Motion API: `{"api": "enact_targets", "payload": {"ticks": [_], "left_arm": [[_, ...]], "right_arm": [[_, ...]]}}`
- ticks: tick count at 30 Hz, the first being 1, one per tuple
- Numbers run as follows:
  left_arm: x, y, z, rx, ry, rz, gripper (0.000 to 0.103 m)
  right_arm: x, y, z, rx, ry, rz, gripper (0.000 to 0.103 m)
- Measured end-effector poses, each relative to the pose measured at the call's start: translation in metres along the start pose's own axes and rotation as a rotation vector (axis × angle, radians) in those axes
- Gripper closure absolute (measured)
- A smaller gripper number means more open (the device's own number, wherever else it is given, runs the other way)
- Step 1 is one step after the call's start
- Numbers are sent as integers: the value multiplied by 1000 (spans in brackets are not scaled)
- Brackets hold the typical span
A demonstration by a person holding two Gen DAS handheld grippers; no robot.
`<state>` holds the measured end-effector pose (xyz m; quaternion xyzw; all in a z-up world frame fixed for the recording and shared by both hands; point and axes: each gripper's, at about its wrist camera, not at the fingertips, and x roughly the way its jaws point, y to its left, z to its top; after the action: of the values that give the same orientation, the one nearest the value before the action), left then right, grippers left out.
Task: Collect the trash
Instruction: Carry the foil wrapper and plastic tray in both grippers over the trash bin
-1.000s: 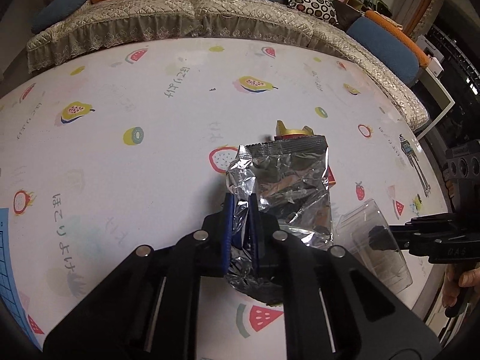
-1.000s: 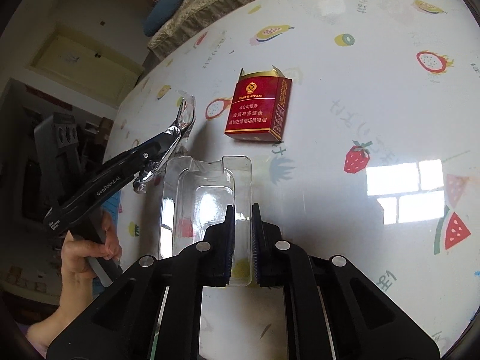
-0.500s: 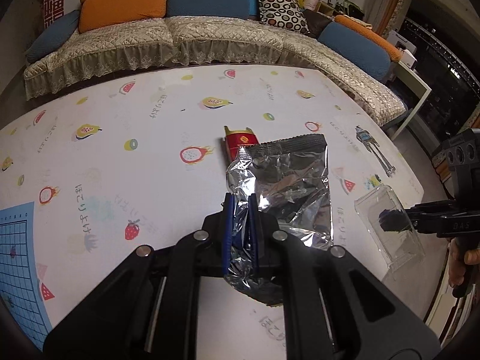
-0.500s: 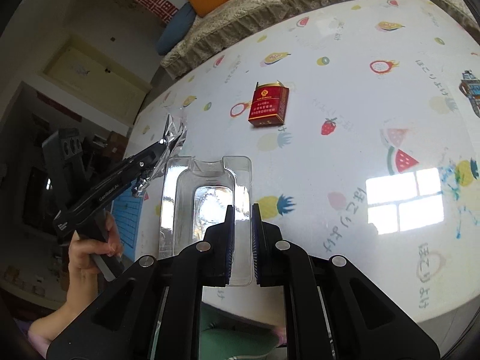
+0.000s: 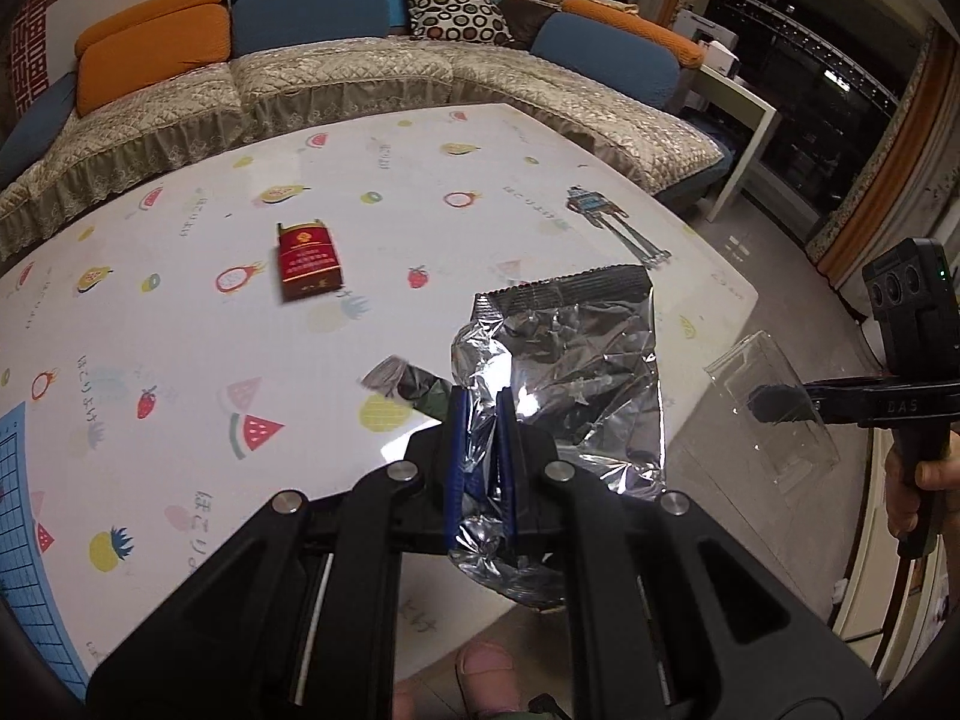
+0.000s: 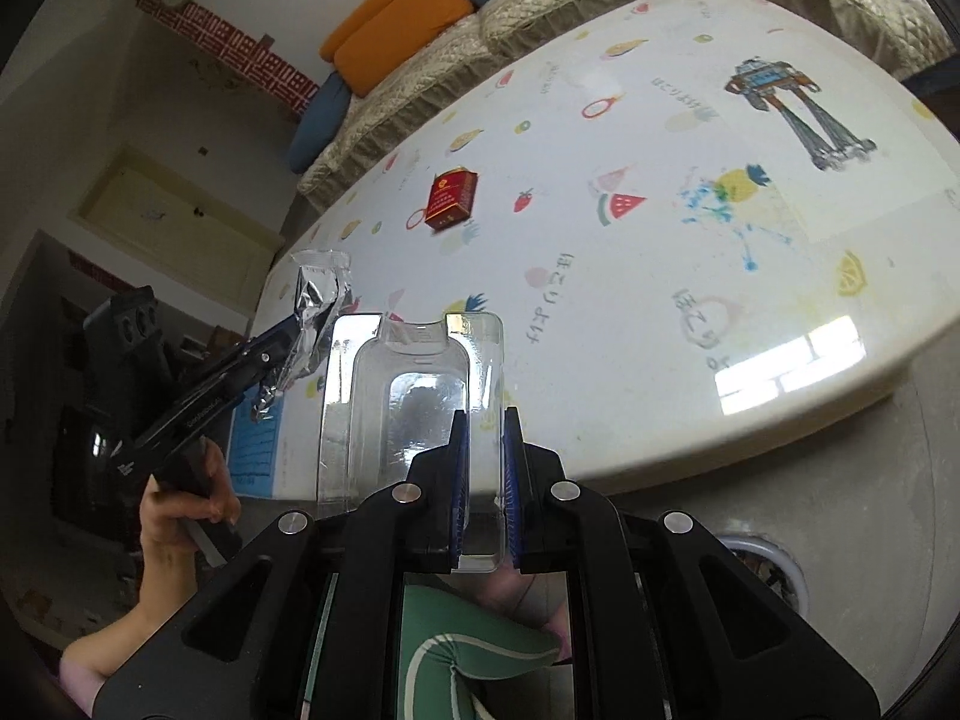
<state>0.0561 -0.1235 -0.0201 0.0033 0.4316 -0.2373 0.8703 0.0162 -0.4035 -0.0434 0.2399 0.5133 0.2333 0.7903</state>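
L claw clamped on foil wrapper, centre frame; R claw clamped on clear plastic tray, both lifted off surface. Left to collect: red cigarette pack, upper left. No bin visible.

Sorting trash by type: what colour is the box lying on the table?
Red box with gold trim, clearest in left wrist view.
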Motion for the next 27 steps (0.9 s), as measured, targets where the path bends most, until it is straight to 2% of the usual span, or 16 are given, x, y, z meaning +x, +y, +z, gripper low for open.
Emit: {"api": "enact_targets", "payload": {"ticks": [5, 10, 14, 19, 27], "left_arm": [[9, -55, -13, 79, 25, -67, 95], [29, -109, -43, 155, 88, -135, 95], [46, -136, -69, 189, 143, -170, 95], [73, -168, -110, 247, 224, -186, 95], [126, -200, -174, 344, 377, -184, 95]], "right_arm": [[-35, -40, -48, 76, -35, -23, 91], [-54, -81, -99, 168, -37, -44, 91], [-62, -109, -138, 241, -38, -51, 91], [-58, -141, -182, 325, -20, -55, 91], [-21, -190, -233, 450, 49, -62, 91]]}}
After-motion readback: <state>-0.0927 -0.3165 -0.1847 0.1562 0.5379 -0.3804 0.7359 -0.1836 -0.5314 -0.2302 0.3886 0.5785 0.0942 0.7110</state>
